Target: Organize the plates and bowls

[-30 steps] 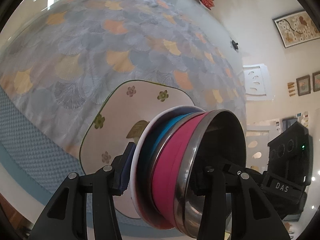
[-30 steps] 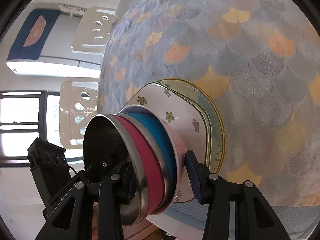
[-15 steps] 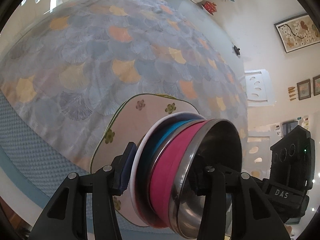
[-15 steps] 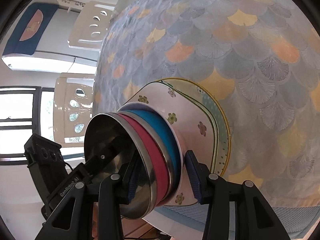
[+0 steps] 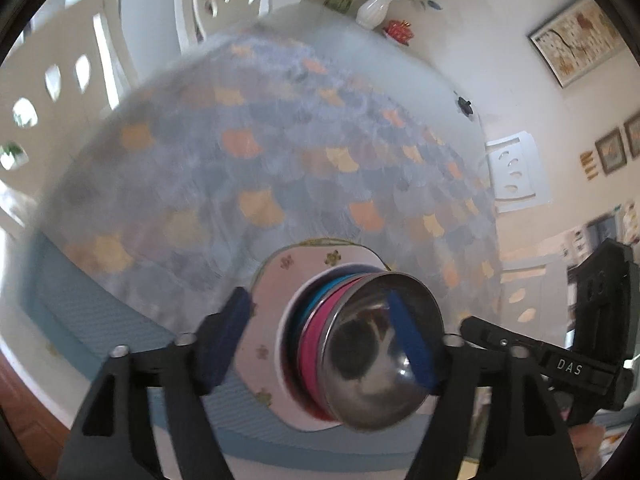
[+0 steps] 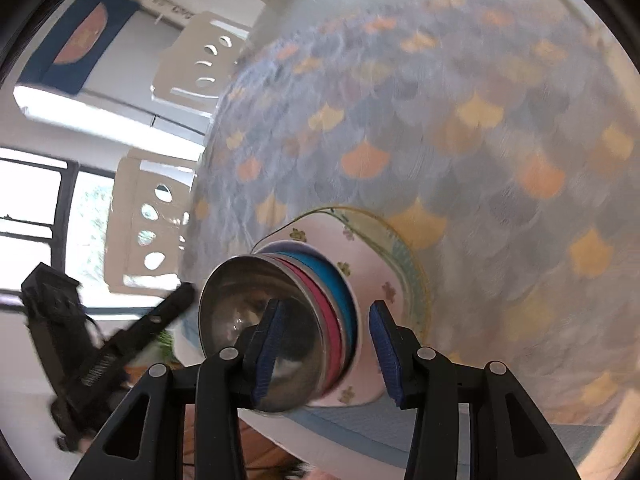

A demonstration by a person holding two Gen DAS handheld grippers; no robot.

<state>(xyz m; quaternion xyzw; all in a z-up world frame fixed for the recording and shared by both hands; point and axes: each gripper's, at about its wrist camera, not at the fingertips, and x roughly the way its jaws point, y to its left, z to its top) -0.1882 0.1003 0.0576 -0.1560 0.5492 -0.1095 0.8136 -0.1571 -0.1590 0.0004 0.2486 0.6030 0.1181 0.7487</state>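
Note:
A stack of nested bowls stands on a pink flowered plate point(image 5: 264, 320) point(image 6: 384, 272): a steel bowl point(image 5: 372, 360) point(image 6: 236, 308) on top, then pink, blue and white ones. A green-rimmed plate point(image 6: 412, 264) lies under the pink one. My left gripper point(image 5: 320, 320) hangs above the stack. Its jaws are opening, and the left pad point(image 5: 228, 332) stands well off the white bowl. My right gripper point(image 6: 326, 320) straddles the stack's near wall. One pad point(image 6: 268, 352) is over the steel bowl's inside, the other point(image 6: 384, 356) a sliver outside the white bowl.
A scale-patterned cloth point(image 5: 280, 160) covers the table, with a blue mat point(image 5: 92, 312) along its near edge. White chairs point(image 5: 516, 172) point(image 6: 152, 220) stand at the sides. A vase of flowers point(image 5: 376, 8) and a small red object point(image 5: 398, 32) sit at the far end.
Both grippers have pulled up and back, so the stack and plates look smaller. The left jaws have spread off the bowls. The stack stays on the pink plate.

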